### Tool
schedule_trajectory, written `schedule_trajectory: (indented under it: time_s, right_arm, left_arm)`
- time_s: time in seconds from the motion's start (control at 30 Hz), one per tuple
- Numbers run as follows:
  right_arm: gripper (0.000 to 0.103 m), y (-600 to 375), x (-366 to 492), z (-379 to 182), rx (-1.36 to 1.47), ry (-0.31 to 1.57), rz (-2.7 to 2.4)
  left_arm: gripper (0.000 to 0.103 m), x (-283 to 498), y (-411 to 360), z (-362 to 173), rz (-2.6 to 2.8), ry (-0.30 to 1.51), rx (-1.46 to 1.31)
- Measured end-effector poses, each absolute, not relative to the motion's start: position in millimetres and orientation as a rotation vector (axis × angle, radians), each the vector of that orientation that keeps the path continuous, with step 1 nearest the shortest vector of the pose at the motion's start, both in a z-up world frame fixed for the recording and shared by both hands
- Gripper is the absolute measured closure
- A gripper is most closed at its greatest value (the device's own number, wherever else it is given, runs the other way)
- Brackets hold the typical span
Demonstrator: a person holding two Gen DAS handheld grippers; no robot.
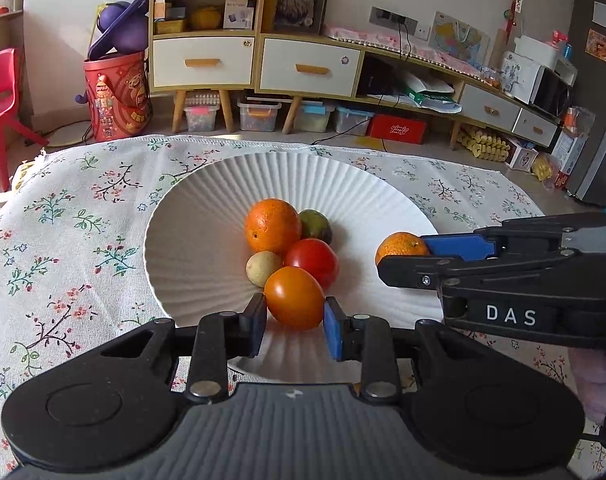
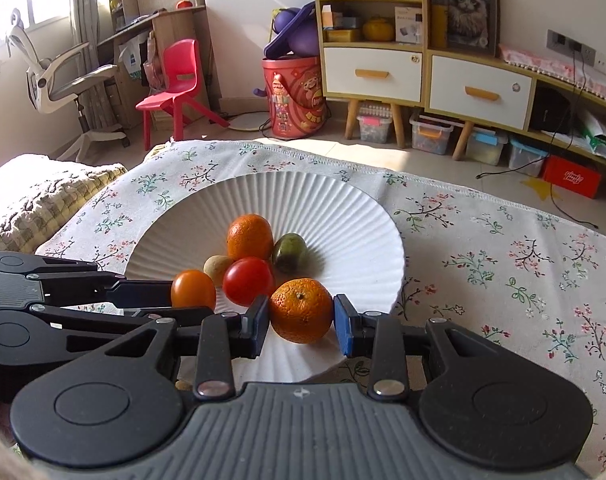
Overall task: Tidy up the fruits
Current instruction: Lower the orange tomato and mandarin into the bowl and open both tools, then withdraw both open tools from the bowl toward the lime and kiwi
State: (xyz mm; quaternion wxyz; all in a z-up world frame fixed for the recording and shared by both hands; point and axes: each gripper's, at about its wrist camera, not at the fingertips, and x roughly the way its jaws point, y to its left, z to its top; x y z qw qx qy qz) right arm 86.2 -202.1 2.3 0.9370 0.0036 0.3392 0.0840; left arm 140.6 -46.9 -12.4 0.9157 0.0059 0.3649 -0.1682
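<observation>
A white ribbed plate (image 1: 207, 216) (image 2: 343, 216) lies on the floral cloth and holds a large orange (image 1: 272, 225) (image 2: 250, 237), a green fruit (image 1: 315, 225) (image 2: 289, 252), a red tomato (image 1: 312, 262) (image 2: 248, 281) and a small beige fruit (image 1: 263, 268) (image 2: 217, 267). My left gripper (image 1: 294, 326) (image 2: 151, 296) is shut on an orange tomato (image 1: 294, 298) (image 2: 193, 290) over the plate's near side. My right gripper (image 2: 302, 325) (image 1: 403, 256) is shut on a mandarin (image 2: 301, 310) (image 1: 401, 246) over the plate's right rim.
The floral tablecloth (image 1: 63, 240) (image 2: 503, 264) covers the low table. Beyond it stand a wooden cabinet with drawers (image 1: 303, 64) (image 2: 423, 76), a red bucket (image 1: 117, 96) (image 2: 295, 96), a red chair (image 2: 175, 80) and storage boxes on the floor.
</observation>
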Motion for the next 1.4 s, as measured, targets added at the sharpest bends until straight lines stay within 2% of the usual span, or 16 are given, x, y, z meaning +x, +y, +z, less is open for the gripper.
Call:
schedule_trajectory:
  time_s: [0.33,0.37,0.43,0.5,0.63,0.7,0.8,1.1,1.17,1.4]
  right_arm:
    - [0.069,-209.0,88.9,0.6,0.043,0.699,0.175]
    - [0.068,-209.2,87.4,1.6,0.042,0.696,0.176]
    - [0.059,-210.4,84.6,4.0,0.044,0.692,0.172]
    - [0.050,-211.3,80.5,6.2,0.053,0.685,0.164]
    - [0.038,-209.8,73.8,11.0,0.046,0.673,0.150]
    - [0.031,-210.0,71.9,12.6,0.047,0.669,0.137]
    - [0.027,-208.1,66.7,16.1,0.046,0.659,0.124]
    - [0.008,-204.8,38.7,24.0,0.041,0.604,0.099]
    - [0.004,-205.0,31.9,22.8,0.045,0.591,0.090]
    - [0.002,-199.6,26.4,10.7,0.009,0.612,0.100]
  left_arm:
    - [0.085,140.4,-47.0,-12.7,-0.351,0.740,0.005]
    - [0.083,139.5,-45.8,-11.7,-0.350,0.741,0.003]
    - [0.077,137.2,-43.9,-9.0,-0.349,0.743,-0.002]
    - [0.068,132.3,-41.7,-5.8,-0.349,0.734,0.001]
    - [0.058,121.1,-34.6,2.4,-0.360,0.719,0.000]
    - [0.049,115.2,-29.7,7.0,-0.361,0.706,-0.007]
    - [0.036,105.6,-22.1,13.8,-0.364,0.684,-0.015]
    - [0.013,80.2,0.0,21.0,-0.331,0.673,-0.003]
    - [0.012,76.5,3.8,17.8,-0.312,0.686,0.002]
    - [0.011,71.3,12.8,8.1,-0.308,0.710,-0.005]
